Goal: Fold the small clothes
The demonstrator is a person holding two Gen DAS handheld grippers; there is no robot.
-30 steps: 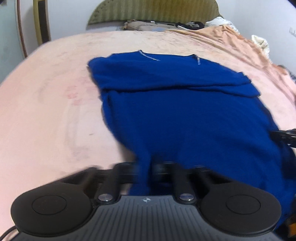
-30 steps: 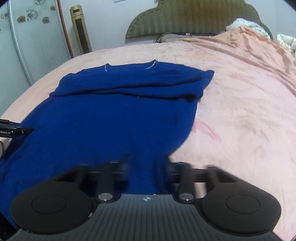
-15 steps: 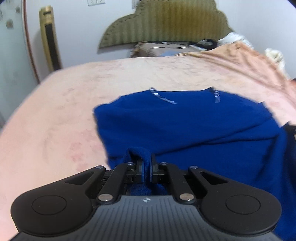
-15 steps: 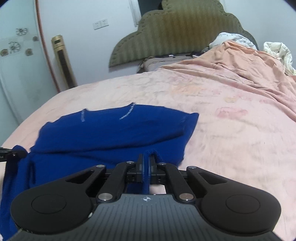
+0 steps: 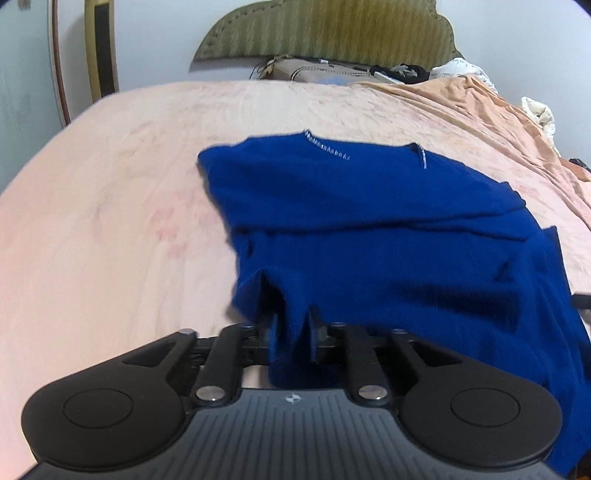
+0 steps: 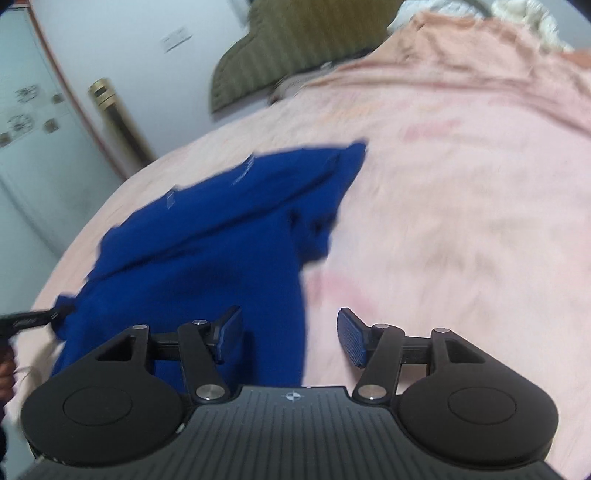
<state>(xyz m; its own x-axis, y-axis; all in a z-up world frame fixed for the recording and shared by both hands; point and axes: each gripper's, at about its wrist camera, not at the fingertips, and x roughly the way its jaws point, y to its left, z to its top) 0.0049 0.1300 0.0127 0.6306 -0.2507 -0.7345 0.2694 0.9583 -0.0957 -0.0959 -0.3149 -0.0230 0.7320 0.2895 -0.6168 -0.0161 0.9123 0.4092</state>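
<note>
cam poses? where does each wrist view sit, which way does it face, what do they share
Left wrist: sits behind the left gripper, low over the pink bedspread, facing the headboard; fingers narrowly apart around the blue sweater.
Right wrist: behind the right gripper, tilted, facing the same way; jaws wide open, empty.
Shared: sweater, bedspread, headboard.

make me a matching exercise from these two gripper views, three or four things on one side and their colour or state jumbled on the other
Things:
1. left gripper
2. right gripper
3. sweater
4. bedspread

Descriptions:
A. pink, spread under everything
B. jaws wide apart, holding nothing
C. dark blue, partly folded
D. fabric between its fingers

Pairs: 1-D, 2-B, 3-C, 4-A
</note>
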